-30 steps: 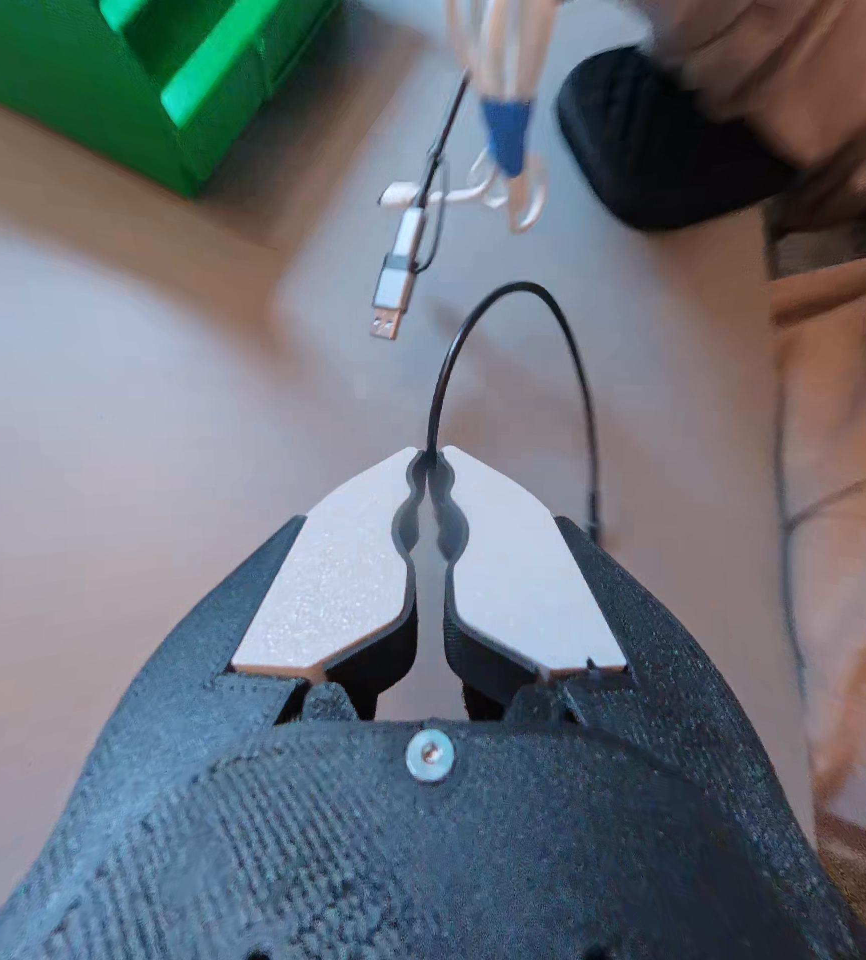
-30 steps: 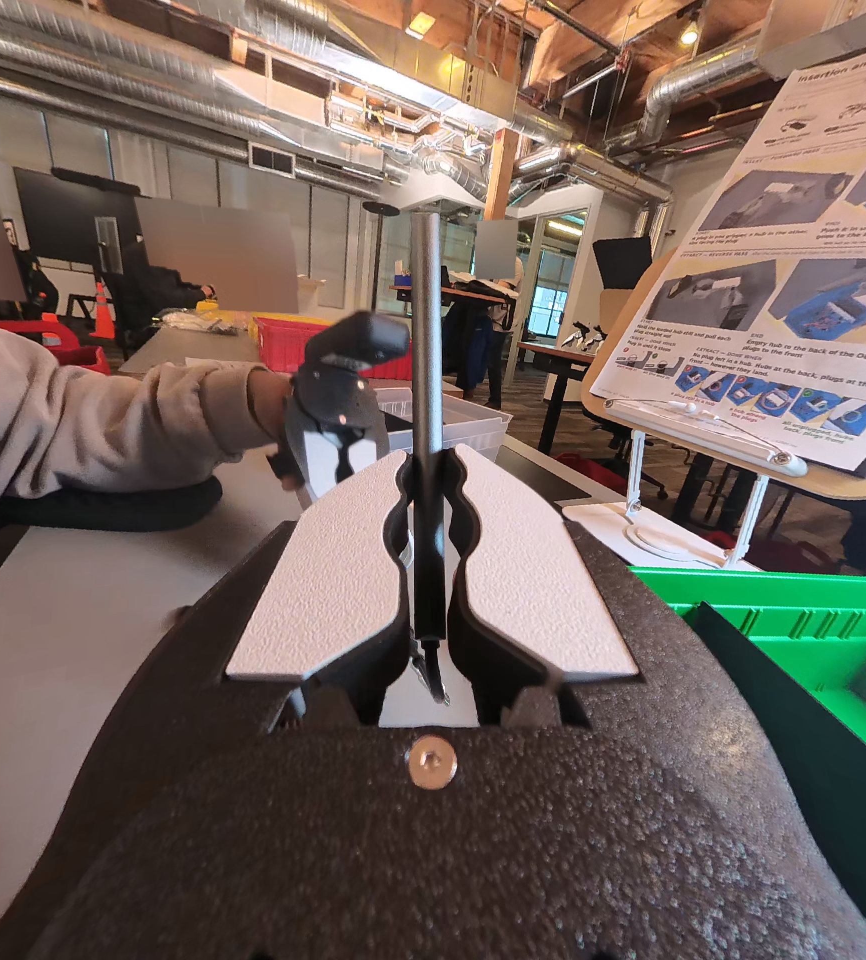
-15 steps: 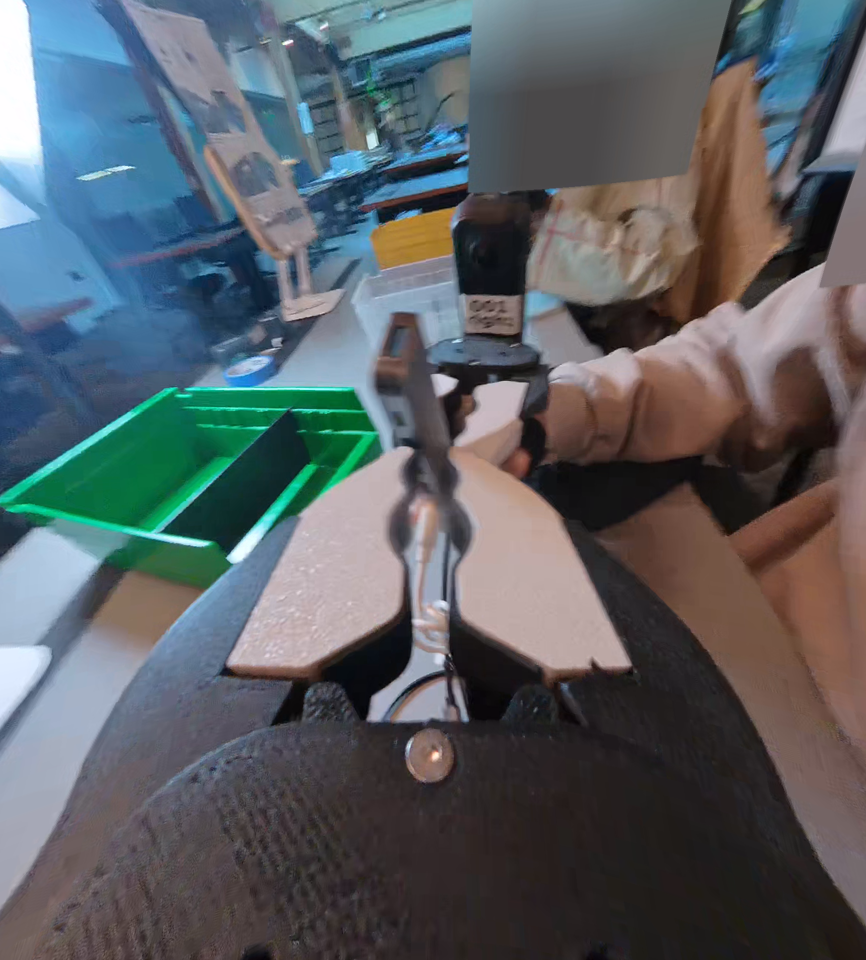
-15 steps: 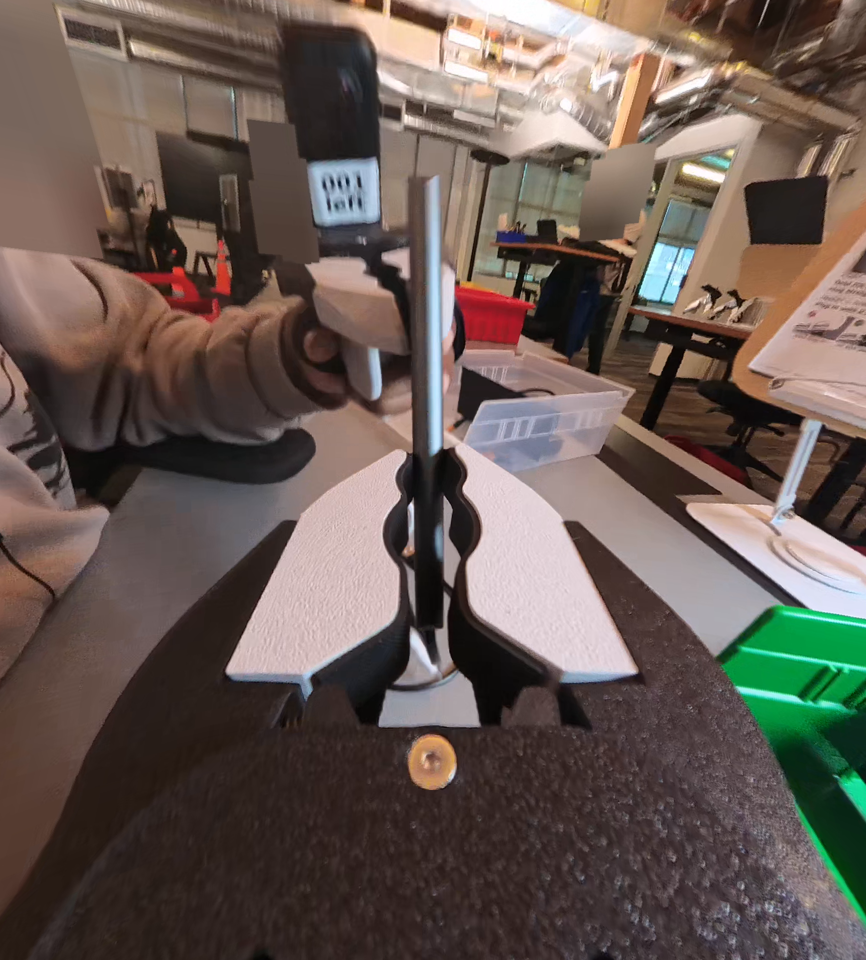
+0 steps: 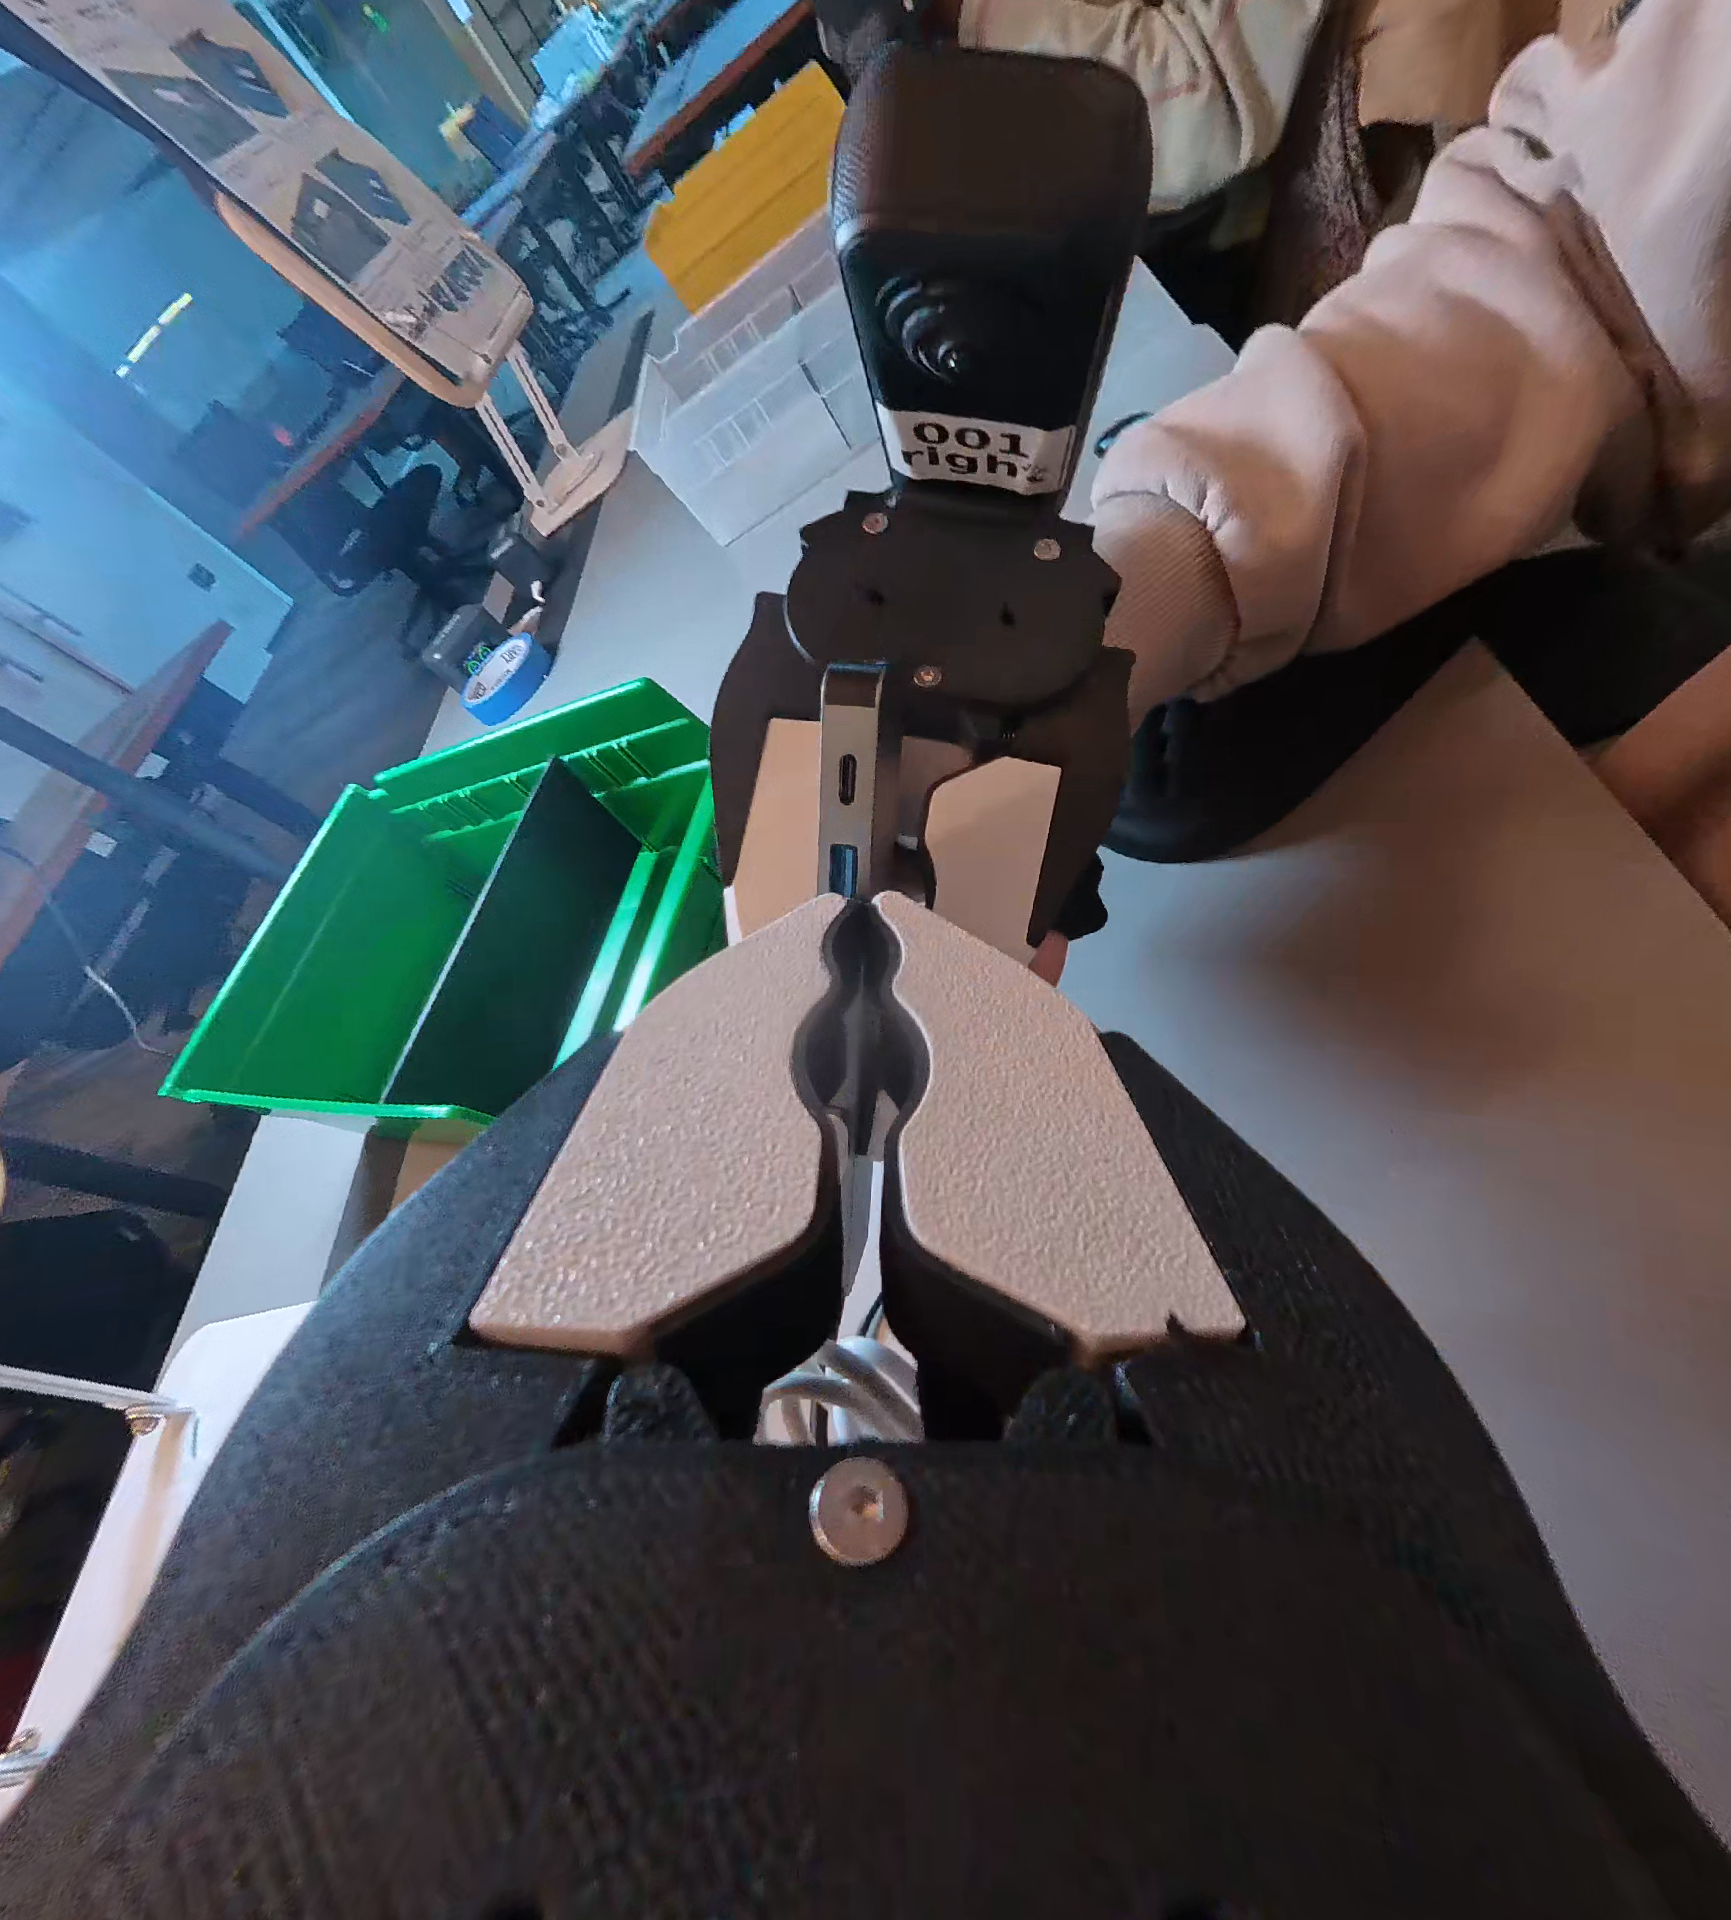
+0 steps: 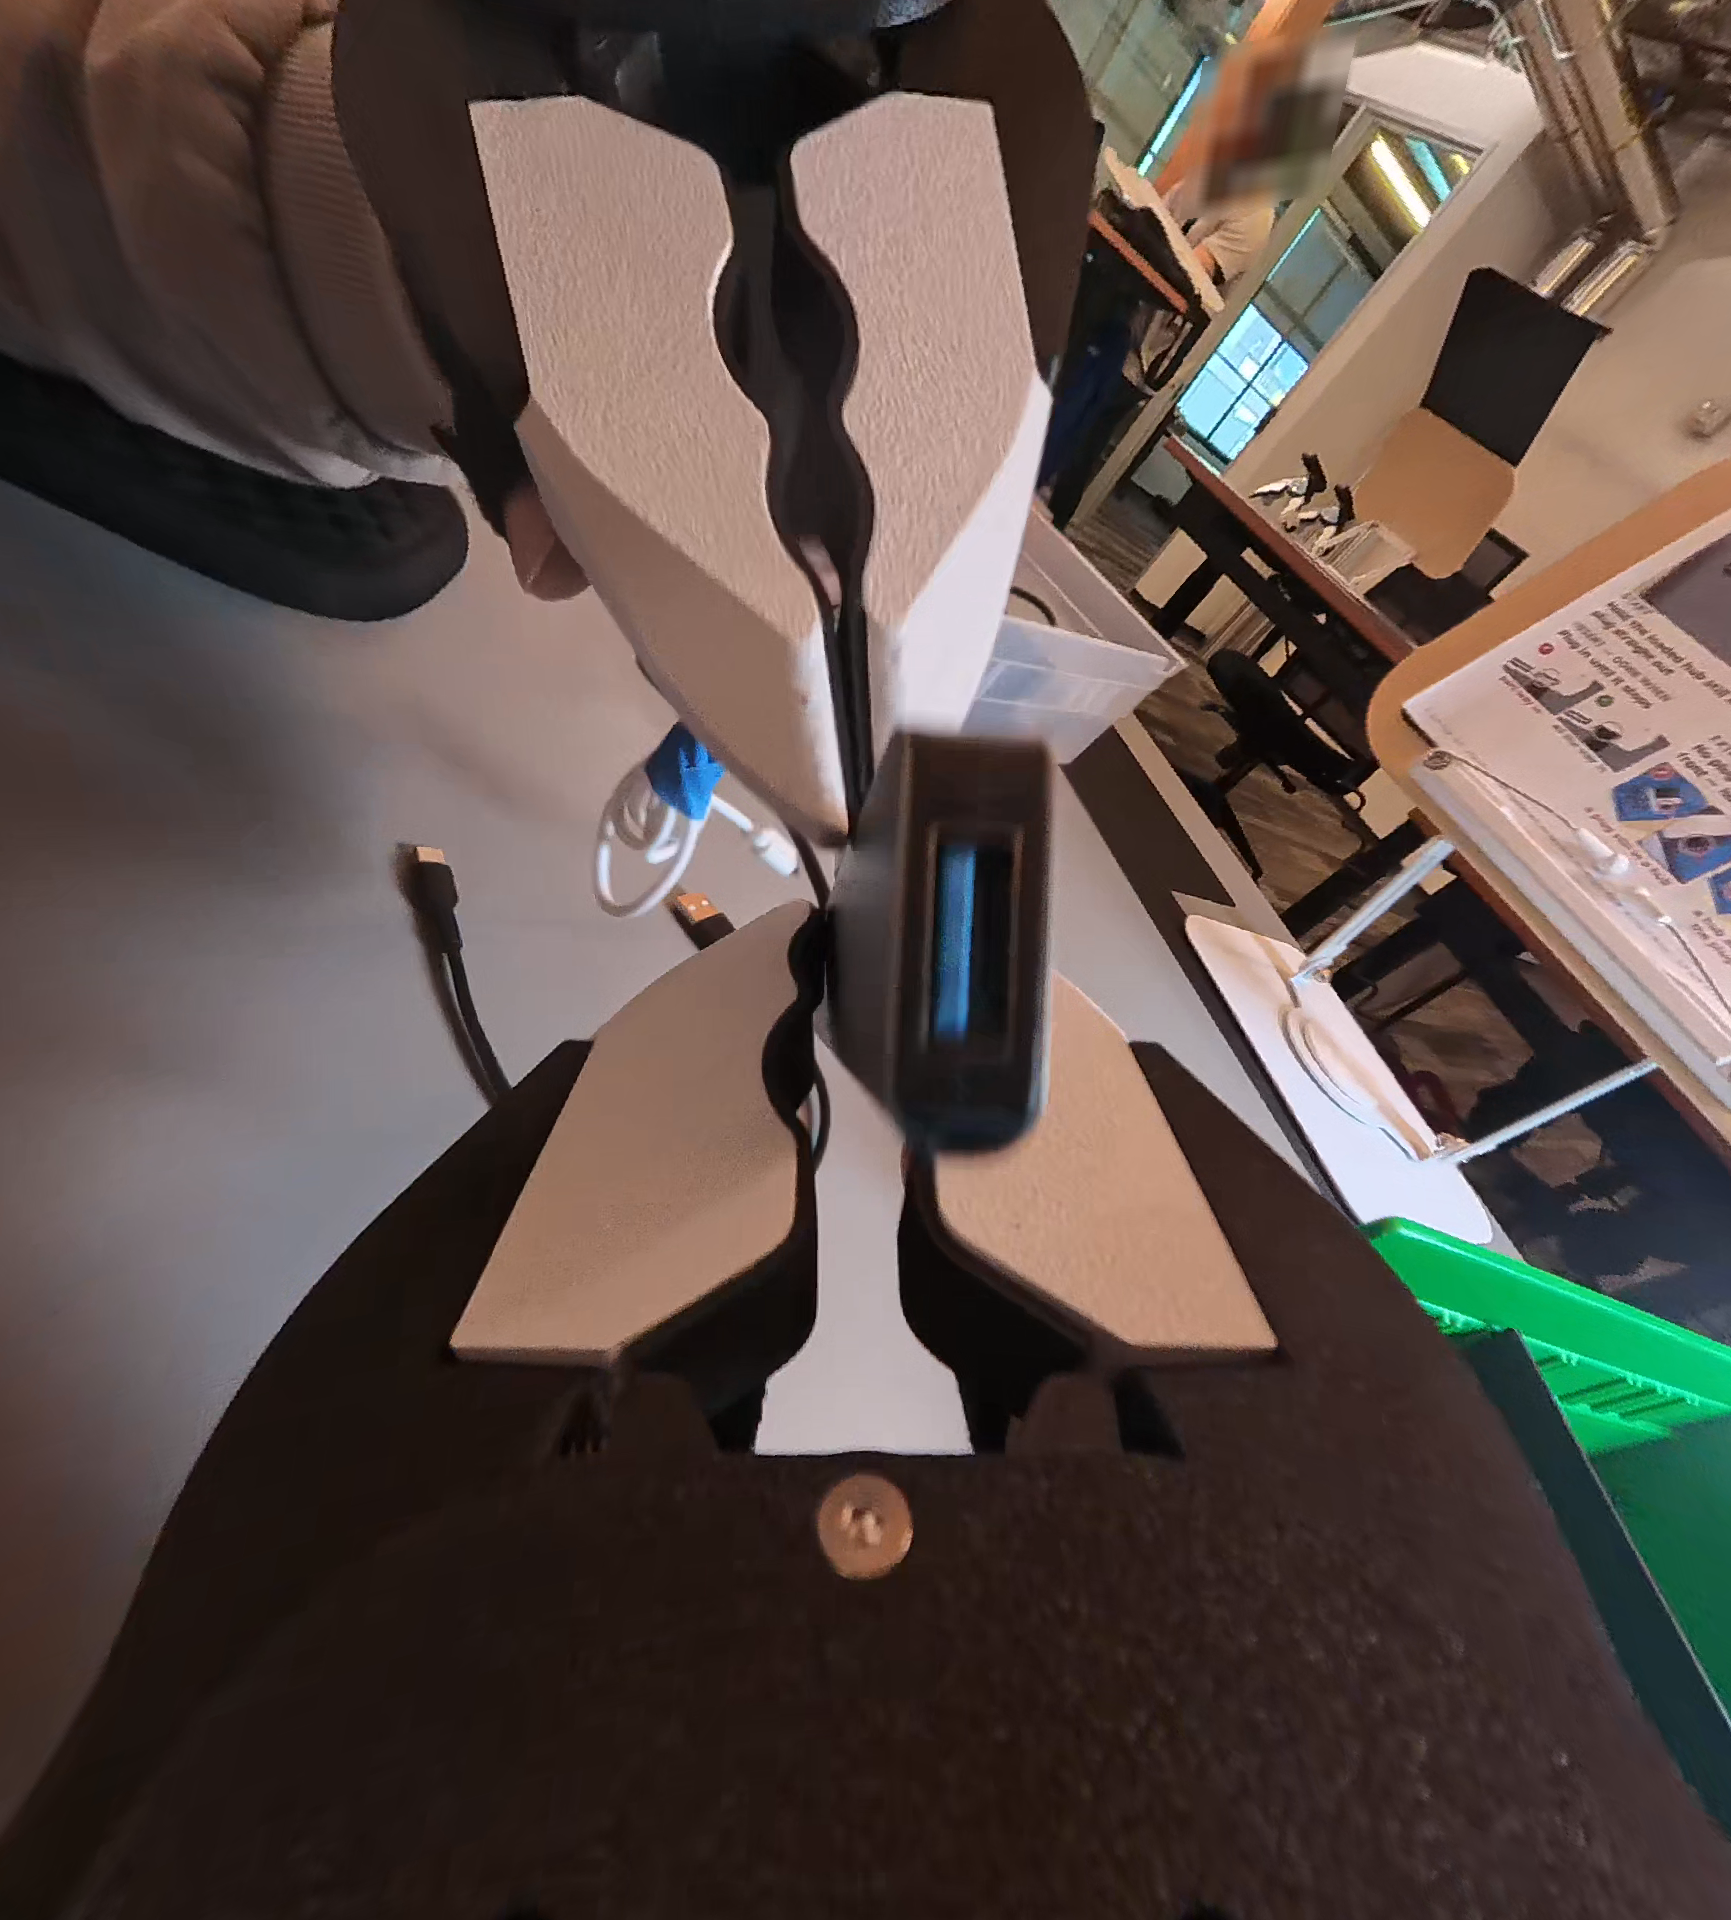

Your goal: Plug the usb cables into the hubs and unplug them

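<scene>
My right gripper [image 6: 840,930] is shut on a slim grey USB hub [image 6: 954,935], seen end-on with a blue port facing the camera. In the left wrist view the hub [image 5: 848,769] stands upright in front of the right gripper's camera mount [image 5: 954,613]. My left gripper [image 5: 856,914] is shut on a black USB cable [image 6: 845,665], and its tip touches the hub at the blue port. The plug itself is hidden between the pads and the hub, so I cannot tell whether it is seated.
On the grey table lie a white coiled cable with a blue tie [image 6: 648,831], an orange-tipped plug [image 6: 700,914] and a second black cable [image 6: 440,883]. A green bin [image 5: 487,914] stands beside them, with a clear plastic box [image 6: 1069,665] and an instruction board [image 6: 1619,779] beyond. Left tips to right tips: about 6 cm.
The two grippers have come together. The left gripper's tip with the black cable now meets the hub. The hub has turned from edge-on to end-on in the right wrist view.
</scene>
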A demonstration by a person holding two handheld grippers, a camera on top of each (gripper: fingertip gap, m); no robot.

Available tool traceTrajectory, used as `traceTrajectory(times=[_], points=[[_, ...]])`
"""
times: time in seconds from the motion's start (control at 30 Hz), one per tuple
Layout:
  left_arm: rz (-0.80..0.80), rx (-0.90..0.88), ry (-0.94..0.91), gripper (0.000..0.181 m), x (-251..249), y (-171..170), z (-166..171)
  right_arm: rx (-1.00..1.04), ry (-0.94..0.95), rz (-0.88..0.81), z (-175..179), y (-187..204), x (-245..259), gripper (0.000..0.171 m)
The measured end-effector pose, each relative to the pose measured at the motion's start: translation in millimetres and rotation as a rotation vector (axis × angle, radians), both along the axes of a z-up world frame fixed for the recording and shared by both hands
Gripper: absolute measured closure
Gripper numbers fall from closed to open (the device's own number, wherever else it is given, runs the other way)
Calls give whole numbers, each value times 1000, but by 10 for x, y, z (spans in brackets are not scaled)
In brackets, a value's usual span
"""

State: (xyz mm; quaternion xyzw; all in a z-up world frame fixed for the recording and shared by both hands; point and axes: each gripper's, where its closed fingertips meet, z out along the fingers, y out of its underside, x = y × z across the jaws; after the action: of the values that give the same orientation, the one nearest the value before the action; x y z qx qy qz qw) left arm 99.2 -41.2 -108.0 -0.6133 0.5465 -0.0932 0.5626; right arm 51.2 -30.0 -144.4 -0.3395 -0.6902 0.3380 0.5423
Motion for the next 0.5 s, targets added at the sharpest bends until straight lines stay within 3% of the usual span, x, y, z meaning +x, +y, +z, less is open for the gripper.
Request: traceTrajectory(times=[0.13, 0.23, 0.33, 0.4, 0.5], points=[[-17, 3, 16, 181, 19, -17, -46, 7, -27, -5, -19, 3, 8, 161], [2, 3, -84, 176, -148, -13, 226, 44, 25, -52, 110, 102, 62, 161], [69, -126, -213, 165, -550, 41, 431, -20, 119, -106, 322, 306, 196, 162], [145, -249, -179, 161, -866, 119, 253, -108, 199, -121, 484, 445, 294, 162], [283, -375, -7, 163, -1289, 232, -269, -240, 286, -121, 641, 602, 425, 160]])
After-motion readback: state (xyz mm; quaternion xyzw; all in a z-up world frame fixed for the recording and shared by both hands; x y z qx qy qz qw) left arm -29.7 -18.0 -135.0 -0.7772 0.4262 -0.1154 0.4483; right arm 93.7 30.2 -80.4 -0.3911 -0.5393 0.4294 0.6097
